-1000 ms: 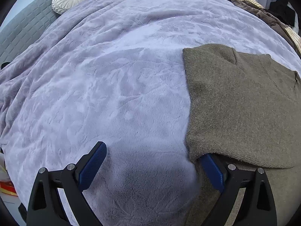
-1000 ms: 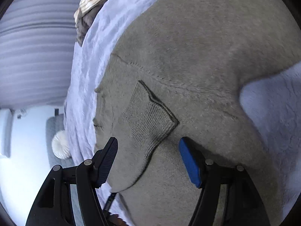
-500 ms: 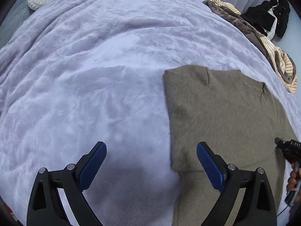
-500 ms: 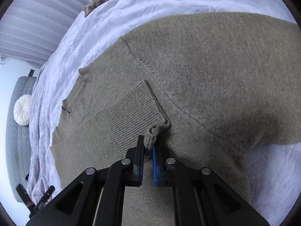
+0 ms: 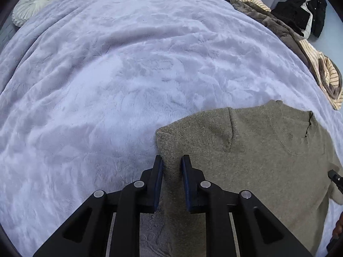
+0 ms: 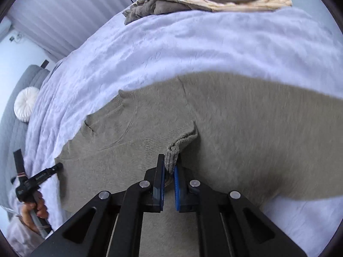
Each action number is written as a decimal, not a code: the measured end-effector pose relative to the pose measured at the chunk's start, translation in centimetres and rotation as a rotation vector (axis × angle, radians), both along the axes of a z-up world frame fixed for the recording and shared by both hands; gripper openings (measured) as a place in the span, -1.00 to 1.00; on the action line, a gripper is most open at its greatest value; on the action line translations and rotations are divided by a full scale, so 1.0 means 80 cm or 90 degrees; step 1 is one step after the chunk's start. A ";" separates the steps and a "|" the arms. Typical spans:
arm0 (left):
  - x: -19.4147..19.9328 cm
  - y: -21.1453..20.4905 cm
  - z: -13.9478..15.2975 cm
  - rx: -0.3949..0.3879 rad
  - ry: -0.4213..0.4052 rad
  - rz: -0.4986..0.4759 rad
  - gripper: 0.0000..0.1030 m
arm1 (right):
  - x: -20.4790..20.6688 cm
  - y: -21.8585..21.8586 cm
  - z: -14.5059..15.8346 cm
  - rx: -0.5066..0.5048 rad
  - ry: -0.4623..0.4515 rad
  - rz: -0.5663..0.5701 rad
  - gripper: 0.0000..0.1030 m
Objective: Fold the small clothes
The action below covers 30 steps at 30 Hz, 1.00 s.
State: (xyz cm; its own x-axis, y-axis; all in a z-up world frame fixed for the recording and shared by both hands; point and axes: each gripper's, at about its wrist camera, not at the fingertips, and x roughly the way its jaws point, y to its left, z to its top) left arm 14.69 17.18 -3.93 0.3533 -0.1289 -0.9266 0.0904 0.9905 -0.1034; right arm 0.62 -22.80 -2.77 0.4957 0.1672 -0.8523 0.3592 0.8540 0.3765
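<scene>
Olive-brown knit sweater (image 5: 257,160) flat on bed, cuff apparently lifted.

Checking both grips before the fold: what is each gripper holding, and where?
Left gripper pinches the sweater at its folded side edge. Right gripper pinches its ribbed cuff.

A lilac plush blanket (image 5: 128,85) covers the bed, creased all over. At its far left edge a round white pleated cushion (image 5: 32,5) rests against a grey quilted headboard (image 6: 15,115). Along the far right edge lies a heap of brown fleece (image 5: 276,23) mixed with cream striped cloth (image 5: 321,68); just beyond it hangs or lies a black garment (image 5: 300,12) with some white showing. Pale pleated curtains (image 6: 64,10) close the background behind the bed.
</scene>
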 end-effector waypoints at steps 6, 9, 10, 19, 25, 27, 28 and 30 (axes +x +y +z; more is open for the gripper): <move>-0.027 0.020 0.013 0.051 -0.023 0.022 0.60 | -0.014 -0.017 -0.043 0.052 0.048 -0.035 -0.75; -0.054 0.024 0.029 0.042 -0.030 -0.012 0.60 | -0.025 -0.007 -0.032 0.032 0.061 -0.029 -0.62; -0.061 0.023 0.030 0.039 -0.025 -0.018 0.60 | -0.030 -0.004 -0.027 0.041 0.057 -0.025 -0.62; -0.092 -0.015 -0.015 0.136 0.004 -0.059 0.62 | -0.008 0.061 -0.028 0.060 0.036 0.057 -0.61; -0.105 0.018 -0.014 0.096 0.013 -0.027 0.63 | -0.025 0.061 -0.052 0.061 0.069 0.046 -0.65; -0.106 0.015 -0.009 0.106 0.014 -0.033 0.63 | -0.039 0.054 -0.049 0.083 0.065 0.037 -0.65; -0.107 0.013 -0.005 0.113 0.014 -0.034 0.63 | -0.045 0.051 -0.046 0.091 0.062 0.031 -0.64; -0.111 0.006 0.003 0.123 0.016 -0.036 0.63 | -0.060 0.041 -0.039 0.102 0.059 0.011 -0.64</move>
State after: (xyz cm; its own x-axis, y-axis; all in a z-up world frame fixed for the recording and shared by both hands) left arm 5.84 17.63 -3.71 0.3267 0.0331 -0.9445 0.1468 0.9855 0.0854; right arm -4.18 -19.48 -5.91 0.4125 0.3121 -0.8558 0.3837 0.7926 0.4740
